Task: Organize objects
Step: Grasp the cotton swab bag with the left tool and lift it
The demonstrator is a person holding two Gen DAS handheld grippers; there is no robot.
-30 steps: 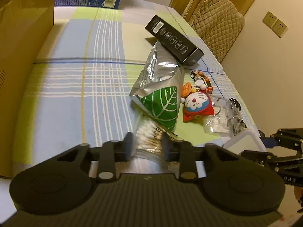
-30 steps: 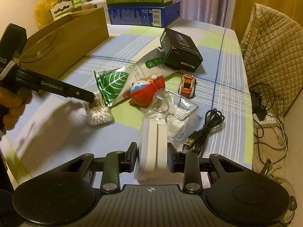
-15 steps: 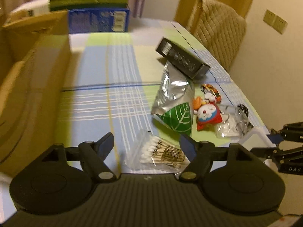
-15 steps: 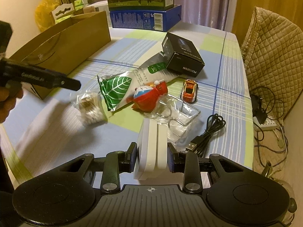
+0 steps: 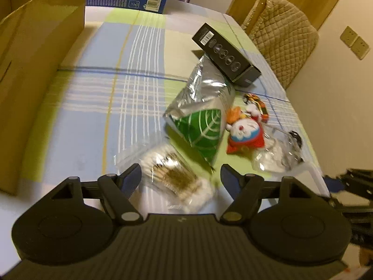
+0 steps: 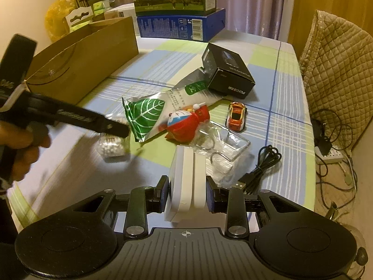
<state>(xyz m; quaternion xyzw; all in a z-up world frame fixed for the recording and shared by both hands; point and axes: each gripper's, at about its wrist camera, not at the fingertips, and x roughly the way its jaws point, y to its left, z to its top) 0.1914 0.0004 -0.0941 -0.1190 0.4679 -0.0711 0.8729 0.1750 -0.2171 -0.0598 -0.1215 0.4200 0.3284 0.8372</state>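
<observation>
Left wrist view: my left gripper (image 5: 180, 175) stands wide open over the cotton-swab bag (image 5: 172, 175) — light, crinkly, slippery film — so I'd pinch its bundled middle.

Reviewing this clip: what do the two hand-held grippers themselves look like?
Both are matte black plastic. Each has a ribbed centre plate between two round discs, linkage bars with silver pivot pins, and blue-faced finger pads. The left hand-held gripper carries pale lettering along its side.

Home: checked tablecloth (image 6: 289, 126), quilted chair (image 6: 338, 74)
</observation>
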